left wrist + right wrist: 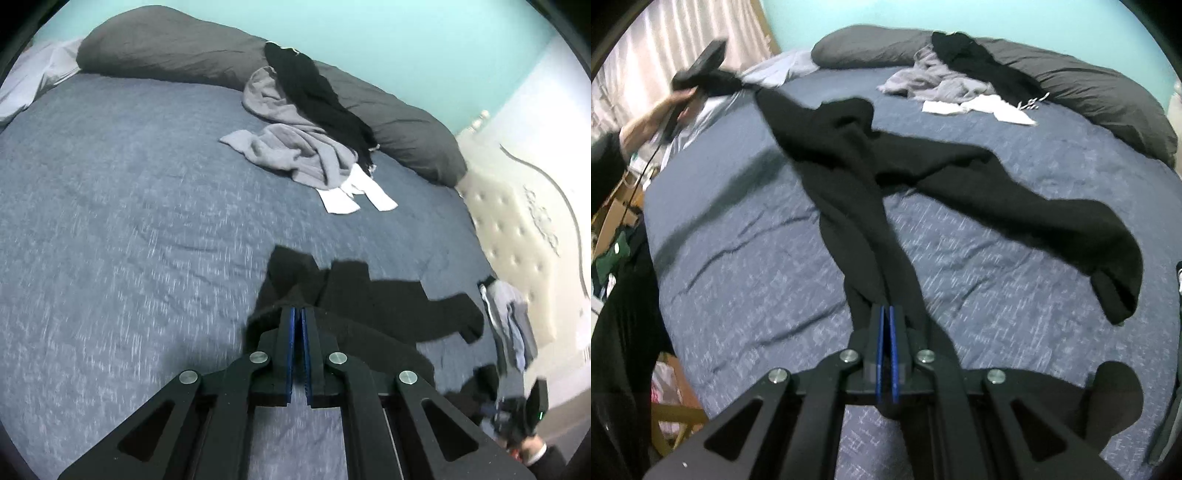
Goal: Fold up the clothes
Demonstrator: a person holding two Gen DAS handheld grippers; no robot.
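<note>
In my right wrist view, my left hand [646,122] shows blurred at the upper left of the frame, carrying my left gripper [740,85], whose fingers are pinched onto one end of the black garment [849,155]. From there the black cloth runs down and right across the blue bedspread [738,258] to the bottom centre, where my right gripper [887,314] has its blue-padded fingers pressed together on another bunched part of it. A long sleeve-like limb of the same garment lies flat toward the right edge of the frame. At the top centre a heap of grey clothing [934,79] with a black piece [982,62] over it lies against the dark grey pillows [1100,92], and white socks [979,107] lie just in front of the heap.

In my left wrist view, the bedspread [110,221] fills the left side. At the bottom centre my left gripper [298,312] is squeezed tight on a fold of the black garment [369,295], which spreads to the right of the fingertips. The grey heap [295,147] and white socks [354,195] sit in the upper middle. At the lower right, my right hand [532,448] and its gripper are small and blurred, so from here I cannot tell their grip.
</note>
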